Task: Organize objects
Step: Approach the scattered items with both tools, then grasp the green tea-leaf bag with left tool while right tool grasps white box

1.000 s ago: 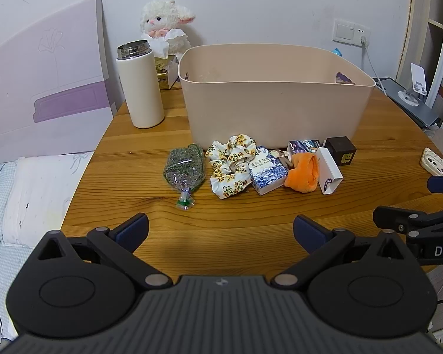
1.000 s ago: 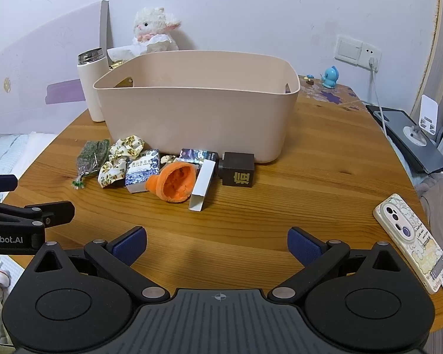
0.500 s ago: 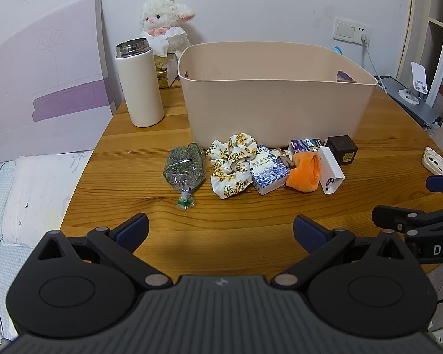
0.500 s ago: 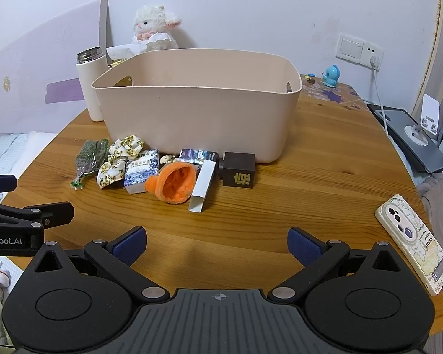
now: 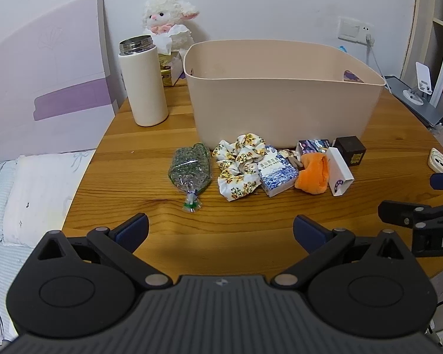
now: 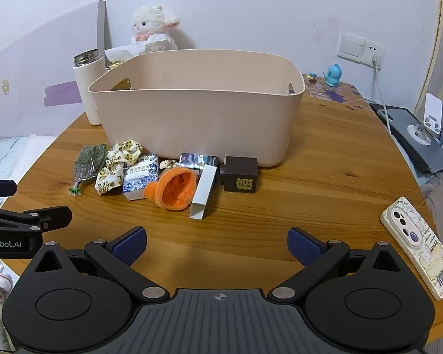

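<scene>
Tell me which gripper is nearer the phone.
Right. The phone lies just right of the right gripper, beside its right finger. The left gripper sits farther left, with the right gripper between it and the phone.

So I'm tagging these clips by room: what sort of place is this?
Probably a bedroom at home: a round wooden table stands beside a bed with white bedding, a white plush lamb sits against the wall, and a white wall switch and socket is behind.
</scene>
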Demonstrator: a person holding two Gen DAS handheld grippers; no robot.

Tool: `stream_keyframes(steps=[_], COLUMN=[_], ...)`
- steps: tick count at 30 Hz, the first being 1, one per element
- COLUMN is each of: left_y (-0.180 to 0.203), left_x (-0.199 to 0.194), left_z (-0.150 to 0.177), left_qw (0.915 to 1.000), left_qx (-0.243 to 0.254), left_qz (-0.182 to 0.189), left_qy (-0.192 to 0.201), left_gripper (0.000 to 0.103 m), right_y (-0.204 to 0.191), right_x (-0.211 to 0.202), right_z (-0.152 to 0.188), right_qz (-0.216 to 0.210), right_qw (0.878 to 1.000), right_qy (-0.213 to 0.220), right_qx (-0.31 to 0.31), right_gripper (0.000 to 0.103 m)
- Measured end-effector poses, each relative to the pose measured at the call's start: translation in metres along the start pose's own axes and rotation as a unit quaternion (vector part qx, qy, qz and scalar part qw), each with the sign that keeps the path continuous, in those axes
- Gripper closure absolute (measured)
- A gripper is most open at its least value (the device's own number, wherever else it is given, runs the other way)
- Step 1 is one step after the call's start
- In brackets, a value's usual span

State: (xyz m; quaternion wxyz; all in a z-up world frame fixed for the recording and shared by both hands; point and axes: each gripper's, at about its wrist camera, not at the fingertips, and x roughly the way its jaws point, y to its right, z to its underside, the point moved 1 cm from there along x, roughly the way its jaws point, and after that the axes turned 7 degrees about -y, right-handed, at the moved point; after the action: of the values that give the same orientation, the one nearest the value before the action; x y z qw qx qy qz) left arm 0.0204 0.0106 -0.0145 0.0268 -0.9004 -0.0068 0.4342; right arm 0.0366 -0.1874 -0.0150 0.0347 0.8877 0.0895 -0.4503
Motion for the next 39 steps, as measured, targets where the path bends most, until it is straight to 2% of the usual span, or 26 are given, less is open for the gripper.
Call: stream_keyframes(steps=[14,23,30,35,36,39], left_y=[-0.025,-0.045,-0.051,-0.049,-0.049,-0.053], left_x=[0.024,0.053,0.089,0.105,0.109,0.113], left_z=[-0.019,-0.033,-0.041,-0.044,-0.044,-0.046], left_qw=[0.9998,0.9989,0.9982,0.9980,0.9978,0.9976], left_qx=[-0.018,-0.018,-0.013,-0.007,-0.008,-0.026], left_qz=[-0.011,-0.037,-0.030,-0.017,-0.015,0.002], left_qy=[-0.006,-0.022,-0.051,-0.060,-0.063,-0.064], left_gripper=[0.000,0.000,0.000,0.003,0.010,0.014], right_y=[0.006,0.006,0.009,0.008,0.008,0.008], right_x=[0.023,0.058,0.079,0.091,0.093,0.097], right_z=[-0.017,-0.027,-0.033,-0.040,-0.040,-0.041], right_qz=[0.017,0.025,0.011,0.003,-0.001,-0.006], right_qw=[1.000,0.999,0.999,0.999,0.999,0.999], right_qy=[0.000,-0.026,-0.044,-0.050,-0.052,-0.053], right_qx=[0.005,-0.003,0.004,0.005,0.006,0.011], right_gripper=[0.001,0.011,0.017,0.030,0.036,0.061])
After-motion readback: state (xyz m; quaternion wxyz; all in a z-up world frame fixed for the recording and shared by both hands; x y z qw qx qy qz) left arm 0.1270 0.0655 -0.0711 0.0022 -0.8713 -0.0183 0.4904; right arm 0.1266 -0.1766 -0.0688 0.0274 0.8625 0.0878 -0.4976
